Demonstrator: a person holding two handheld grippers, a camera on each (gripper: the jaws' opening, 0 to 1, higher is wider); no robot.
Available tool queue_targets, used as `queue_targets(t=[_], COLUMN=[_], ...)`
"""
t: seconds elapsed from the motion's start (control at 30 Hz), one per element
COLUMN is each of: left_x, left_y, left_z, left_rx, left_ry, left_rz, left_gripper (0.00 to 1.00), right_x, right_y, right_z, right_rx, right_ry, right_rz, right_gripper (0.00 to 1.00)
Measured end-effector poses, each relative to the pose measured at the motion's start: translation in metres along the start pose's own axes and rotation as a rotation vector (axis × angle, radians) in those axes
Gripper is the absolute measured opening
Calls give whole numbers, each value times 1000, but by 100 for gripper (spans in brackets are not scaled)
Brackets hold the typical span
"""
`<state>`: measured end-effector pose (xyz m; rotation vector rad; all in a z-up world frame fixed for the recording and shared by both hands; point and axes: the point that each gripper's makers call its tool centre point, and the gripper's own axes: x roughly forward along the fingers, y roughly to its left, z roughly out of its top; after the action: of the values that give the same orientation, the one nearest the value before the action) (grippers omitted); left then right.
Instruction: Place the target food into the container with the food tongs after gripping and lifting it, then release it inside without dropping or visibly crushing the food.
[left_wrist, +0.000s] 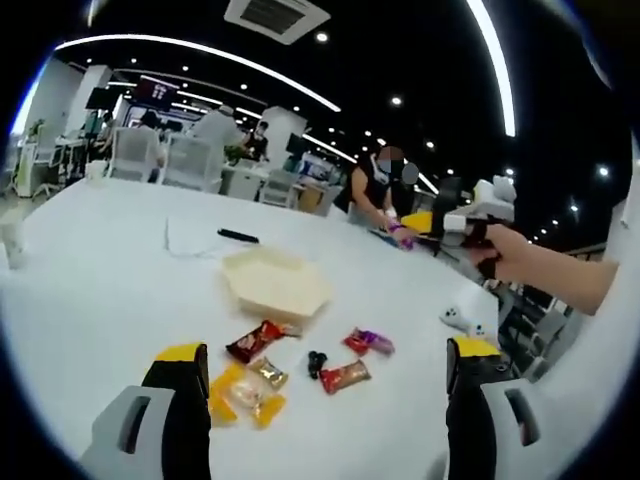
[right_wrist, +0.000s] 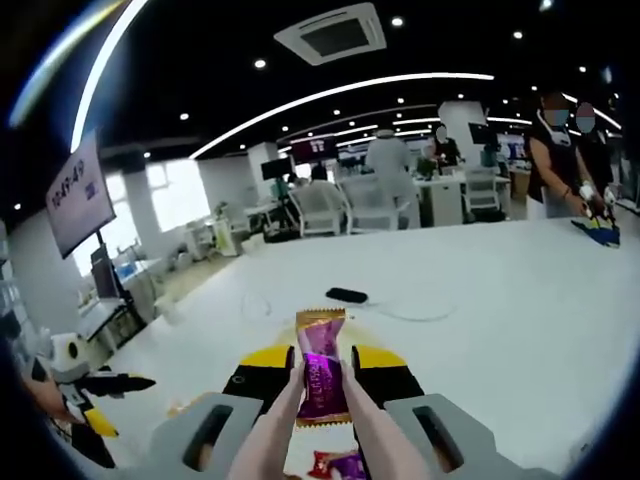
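Note:
My right gripper (right_wrist: 322, 362) is shut on a pair of pale food tongs (right_wrist: 285, 410). The tongs pinch a purple candy with gold ends (right_wrist: 320, 375), held up above the white table (right_wrist: 500, 300). In the left gripper view that gripper (left_wrist: 472, 226) hangs at the far right, over the table's edge and well to the right of the cream hexagonal container (left_wrist: 275, 283). My left gripper (left_wrist: 325, 352) stands wide open and low over several wrapped candies: a red-brown one (left_wrist: 255, 340), a gold one (left_wrist: 268, 373), a red one (left_wrist: 345, 376).
A black pen-like object (left_wrist: 238, 236) and a thin cable (left_wrist: 180, 245) lie beyond the container. A small white object (left_wrist: 460, 320) sits near the table's right edge. A person (left_wrist: 380, 185) works at the table's far side. Chairs and desks stand behind.

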<state>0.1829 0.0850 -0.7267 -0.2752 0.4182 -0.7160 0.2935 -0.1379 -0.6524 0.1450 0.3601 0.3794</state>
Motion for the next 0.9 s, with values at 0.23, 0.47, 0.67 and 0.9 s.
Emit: queue_targets(t=[0.23,0.47,0.67,0.9], left_x=[3,10,13,14], left_y=[-4,-17,-20,-22], left_z=[6,8,7,4], left_rx=[29,118,114,86], left_ry=[-34,-42,-33,-1], left_rz=[3,-22,-33,-51], left_gripper=[97,94,99,99], right_x=[4,8,10,13], right_y=[3,4,3,4], right_z=[0,0,2,2], right_rx=[2,5,8,10], right_ry=[0,0,-4,-3], right_rz=[6,9,8,9], right_gripper=[22,22,22,22])
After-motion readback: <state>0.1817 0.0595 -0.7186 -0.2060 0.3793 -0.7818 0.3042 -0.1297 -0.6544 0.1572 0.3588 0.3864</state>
